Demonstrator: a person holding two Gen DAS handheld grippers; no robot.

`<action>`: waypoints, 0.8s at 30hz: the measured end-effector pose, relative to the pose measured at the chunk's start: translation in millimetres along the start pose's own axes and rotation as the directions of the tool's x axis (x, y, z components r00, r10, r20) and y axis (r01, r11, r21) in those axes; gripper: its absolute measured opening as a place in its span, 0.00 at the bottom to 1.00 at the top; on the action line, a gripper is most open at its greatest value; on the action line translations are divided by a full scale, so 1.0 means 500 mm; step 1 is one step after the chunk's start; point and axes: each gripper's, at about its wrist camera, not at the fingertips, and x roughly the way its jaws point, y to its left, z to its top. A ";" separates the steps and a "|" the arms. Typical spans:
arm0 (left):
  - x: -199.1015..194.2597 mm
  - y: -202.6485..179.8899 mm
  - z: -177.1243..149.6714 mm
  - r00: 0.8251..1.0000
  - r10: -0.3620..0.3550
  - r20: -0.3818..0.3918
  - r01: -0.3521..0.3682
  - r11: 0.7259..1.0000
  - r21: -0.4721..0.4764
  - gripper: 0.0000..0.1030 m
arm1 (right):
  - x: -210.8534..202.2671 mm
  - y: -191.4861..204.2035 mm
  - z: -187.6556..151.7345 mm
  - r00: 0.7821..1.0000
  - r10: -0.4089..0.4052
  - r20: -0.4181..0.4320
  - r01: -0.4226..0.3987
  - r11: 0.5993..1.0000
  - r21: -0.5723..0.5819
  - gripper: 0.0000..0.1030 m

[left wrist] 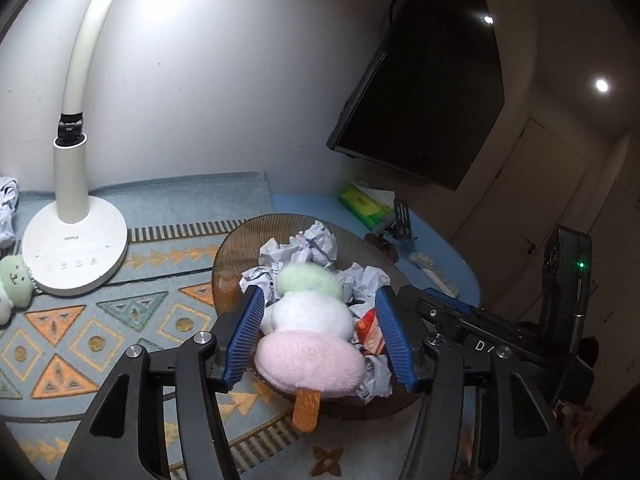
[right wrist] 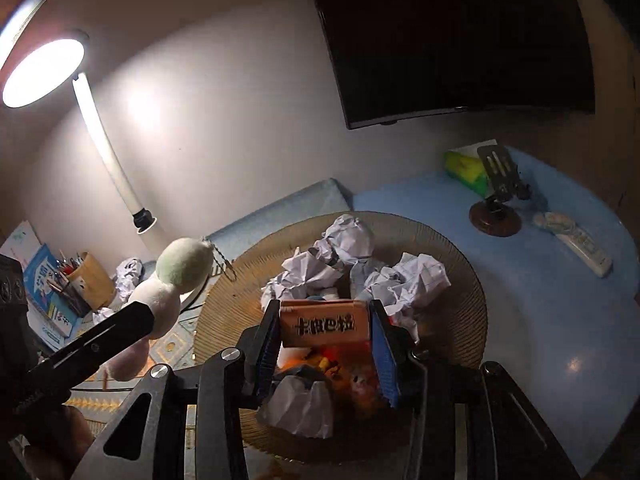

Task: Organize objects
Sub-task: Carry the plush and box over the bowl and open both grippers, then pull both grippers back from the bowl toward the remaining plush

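Note:
A plush skewer of green, white and pink balls point(left wrist: 310, 320) on an orange stick hangs over a round woven basket point(left wrist: 224, 256). It sits between the blue pads of my left gripper point(left wrist: 320, 294). The right pad stands clear of the plush, so the jaws are open around it. In the right wrist view the same plush point(right wrist: 176, 276) shows beside the left gripper's black finger point(right wrist: 120, 328). My right gripper point(right wrist: 325, 308) is shut on an orange snack box point(right wrist: 324, 322) above the basket point(right wrist: 460, 280). Crumpled paper balls point(right wrist: 348, 236) fill the basket.
A white desk lamp point(left wrist: 74, 240) stands left on the patterned mat, with a small green plush point(left wrist: 12, 284) beside it. A dark screen point(left wrist: 424, 92) hangs on the wall. A green tissue pack point(left wrist: 364, 204), phone stand point(right wrist: 496, 216), remote point(right wrist: 584, 248) and pen cup point(right wrist: 80, 280) lie around.

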 end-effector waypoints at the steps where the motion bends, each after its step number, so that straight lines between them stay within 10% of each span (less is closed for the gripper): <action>1: -0.007 0.010 -0.001 1.000 -0.013 -0.015 0.013 1.000 -0.010 0.62 | 0.011 -0.007 0.005 1.000 -0.013 -0.016 0.013 1.000 0.002 0.47; 9: -0.224 0.184 -0.098 0.993 0.103 0.057 -0.093 0.984 -0.152 0.69 | -0.043 0.000 -0.037 0.991 0.134 -0.017 -0.133 0.989 0.065 0.66; 16: -0.381 0.350 -0.234 0.942 0.322 0.098 -0.274 0.902 -0.334 0.86 | -0.049 0.234 -0.106 0.953 0.285 -0.099 -0.294 0.952 -0.088 0.76; 24: -0.381 0.364 -0.288 0.883 0.454 0.117 -0.414 0.873 -0.257 0.86 | 0.052 0.454 -0.279 0.986 0.111 -0.121 -0.148 0.918 -0.368 0.77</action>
